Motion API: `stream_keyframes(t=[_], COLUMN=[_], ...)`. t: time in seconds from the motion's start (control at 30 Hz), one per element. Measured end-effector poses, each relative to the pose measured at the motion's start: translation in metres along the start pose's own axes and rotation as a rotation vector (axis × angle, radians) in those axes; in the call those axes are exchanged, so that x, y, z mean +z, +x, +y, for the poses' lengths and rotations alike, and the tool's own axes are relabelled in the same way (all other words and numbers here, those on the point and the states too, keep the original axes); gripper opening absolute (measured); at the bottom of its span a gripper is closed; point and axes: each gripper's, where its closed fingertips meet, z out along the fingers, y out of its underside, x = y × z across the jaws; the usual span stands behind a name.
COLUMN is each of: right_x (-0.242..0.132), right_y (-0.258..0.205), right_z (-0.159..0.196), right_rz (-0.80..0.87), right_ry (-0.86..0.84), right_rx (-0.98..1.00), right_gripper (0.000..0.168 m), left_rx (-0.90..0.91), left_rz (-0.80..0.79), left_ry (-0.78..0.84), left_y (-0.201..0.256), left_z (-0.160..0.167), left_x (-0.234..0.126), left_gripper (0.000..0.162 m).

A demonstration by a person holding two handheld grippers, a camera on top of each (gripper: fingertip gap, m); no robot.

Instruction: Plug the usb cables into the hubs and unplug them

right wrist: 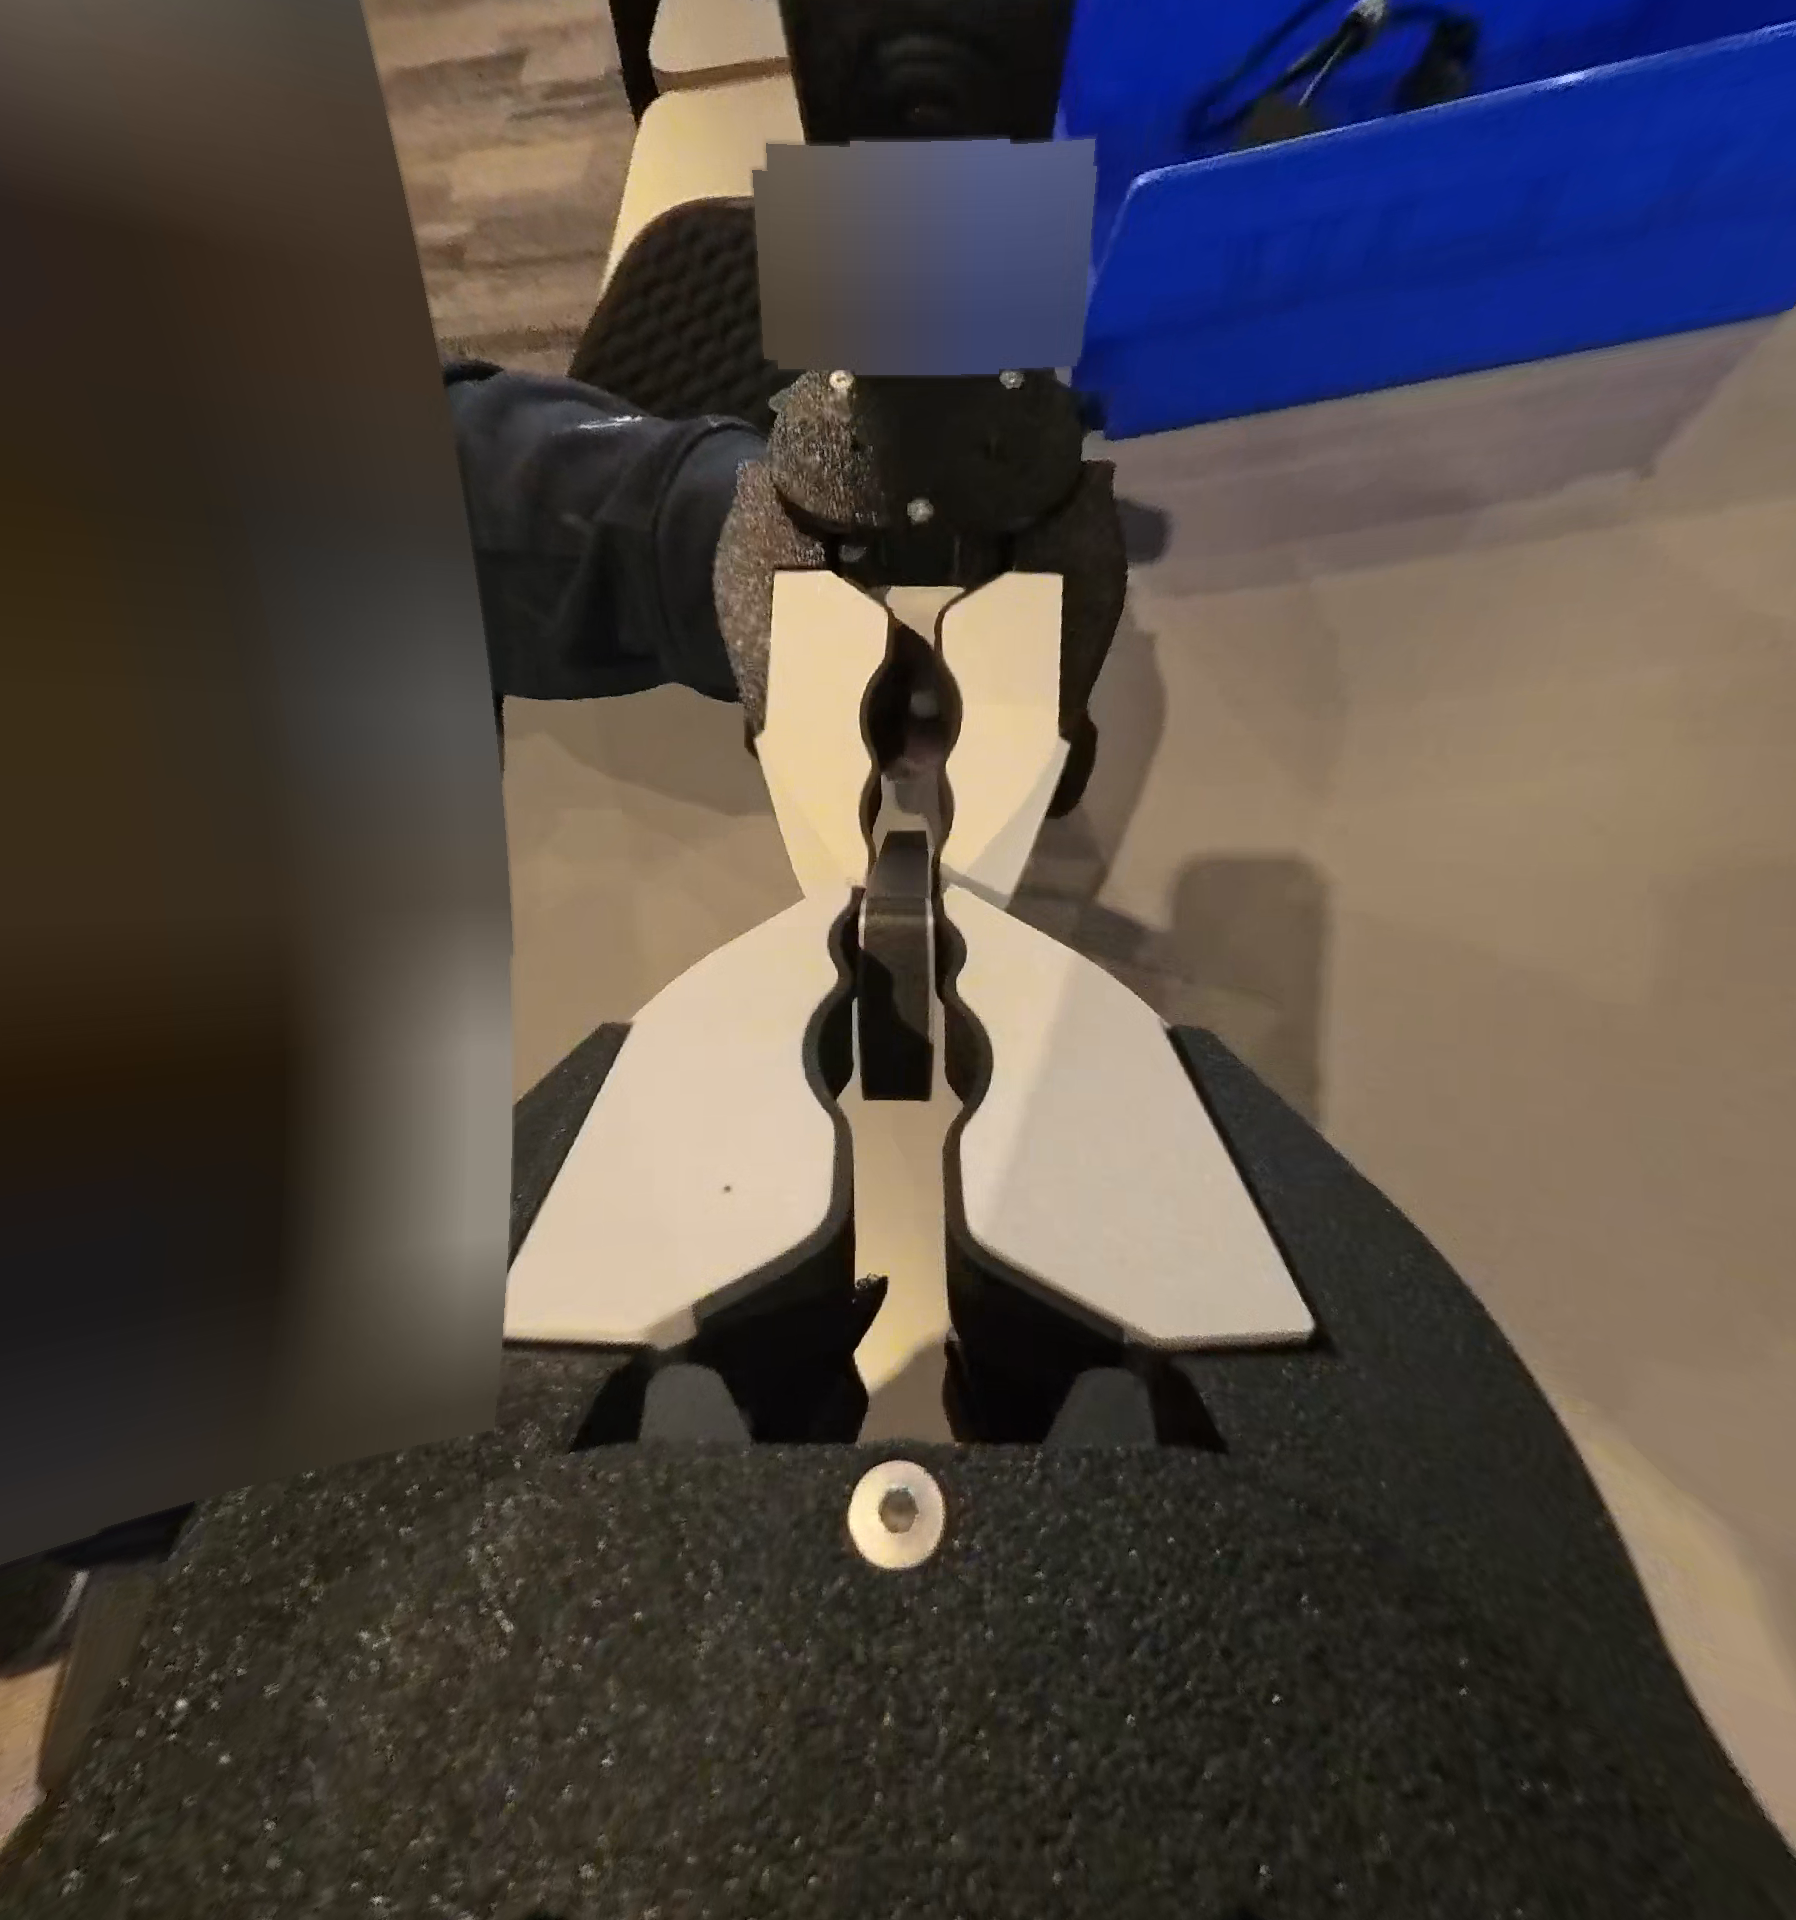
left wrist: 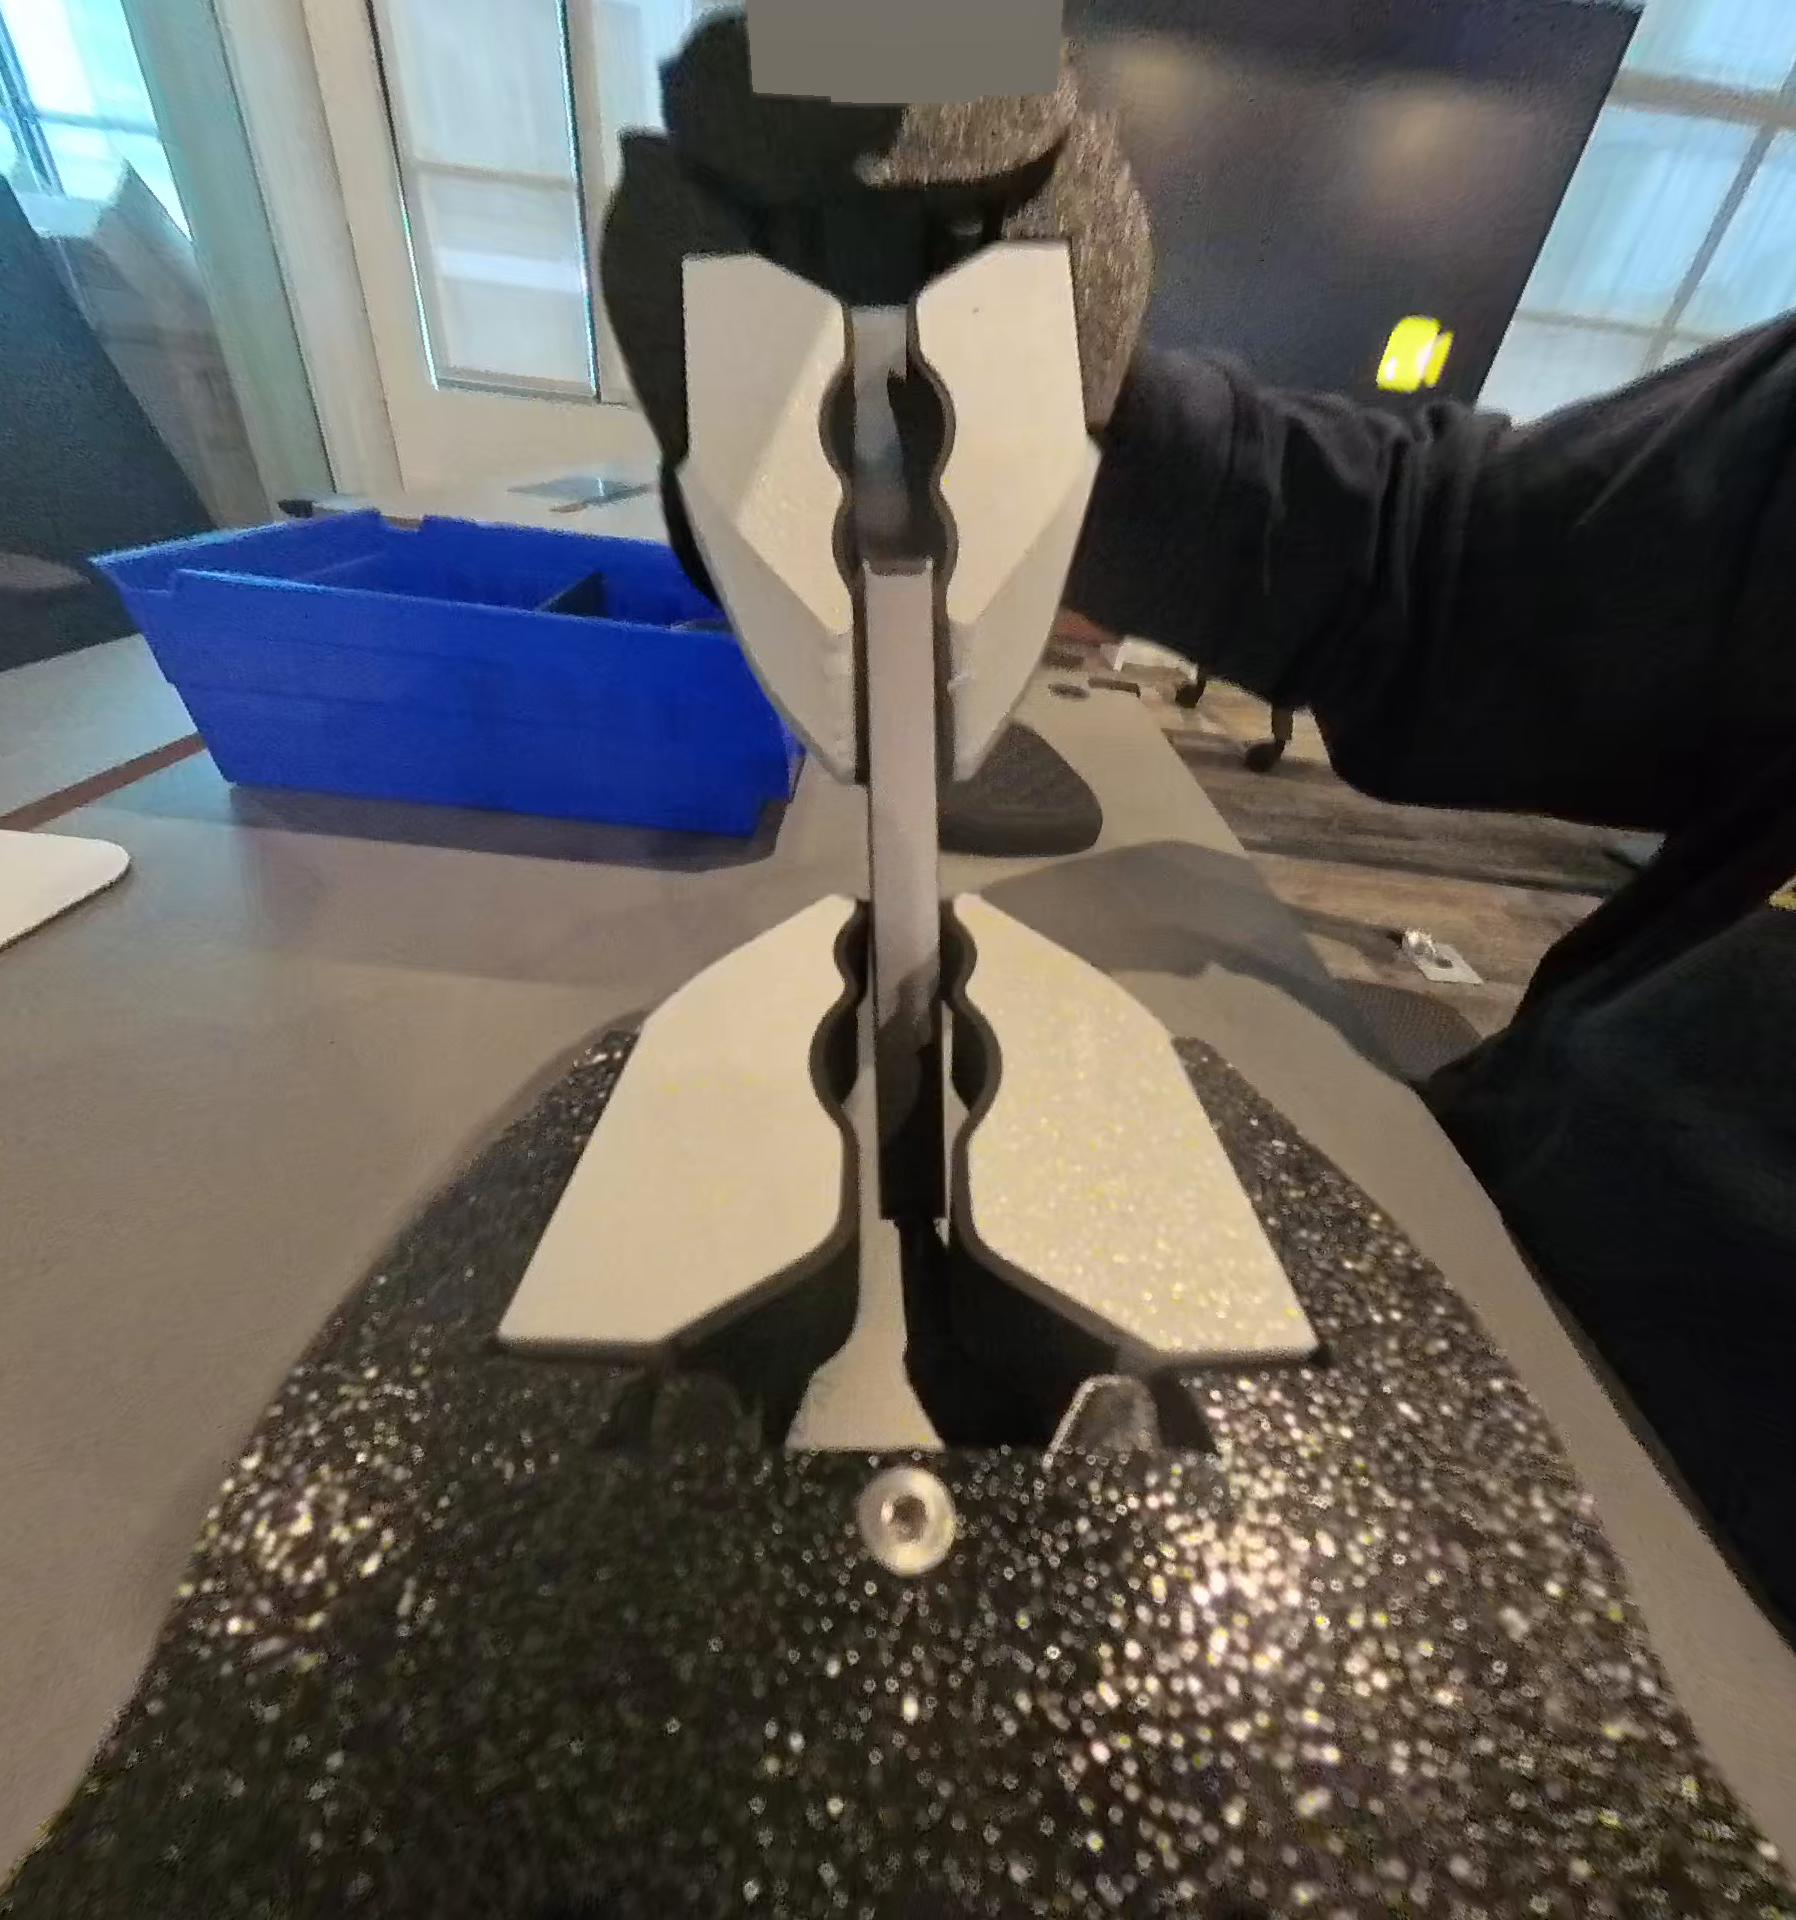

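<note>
The grey desk (left wrist: 250,1091) spreads under both tongs. A blue bin (left wrist: 437,675) stands on it, ahead and to the left of the left tongs (left wrist: 906,966); in the right wrist view the same bin (right wrist: 1445,281) is ahead and to the right of the right tongs (right wrist: 899,935), with dark cables lying inside it. A dark sleeve (left wrist: 1496,582) reaches in from the right of the left tongs to the far tool. A white pad (left wrist: 11,883) lies on the desk well to the left.

The two tongs face each other tip to tip above the desk. The left tongs are pressed onto a thin hub (left wrist: 902,831), a flat grey strip seen edge-on that runs straight ahead from their tips. The right tongs pinch its far end (left wrist: 889,499) between their white fingers (left wrist: 769,488).

From the right wrist view, the right tongs are closed on a dark, narrow piece (right wrist: 899,997) between their tips; whether this is a usb plug or the end of the hub is unclear. The left tongs (right wrist: 909,831) meet it from the far side
</note>
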Motion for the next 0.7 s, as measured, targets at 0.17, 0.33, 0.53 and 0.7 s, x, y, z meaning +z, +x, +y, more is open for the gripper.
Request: stream_keyframes(t=[0.17, 0.33, 0.53, 0.7], right_x=[-0.042, -0.155, -0.303, -0.322], right_y=[0.008, 0.04, 0.097, 0.152], right_z=[0.004, -0.006, 0.013, 0.069], right_rz=[0.112, 0.475, 1.068, 1.159], right_ry=[-0.042, -0.029, -0.268, -0.513], right_rx=[-0.028, -0.049, -0.113, -0.09], right_gripper=[0.012, 0.012, 0.012, 0.012], left_rx=[-0.013, -0.05, -0.062, -0.095], left_rz=[-0.115, -0.262, -0.311, -0.271], left_ry=[0.2, 0.346, 0.286, 0.245], left_y=[-0.016, -0.043, -0.052, -0.05], left_z=[-0.031, -0.05, -0.04, -0.032], left_x=[-0.016, -0.05, -0.048, -0.039], left_gripper=[0.043, 0.047, 0.047, 0.046])
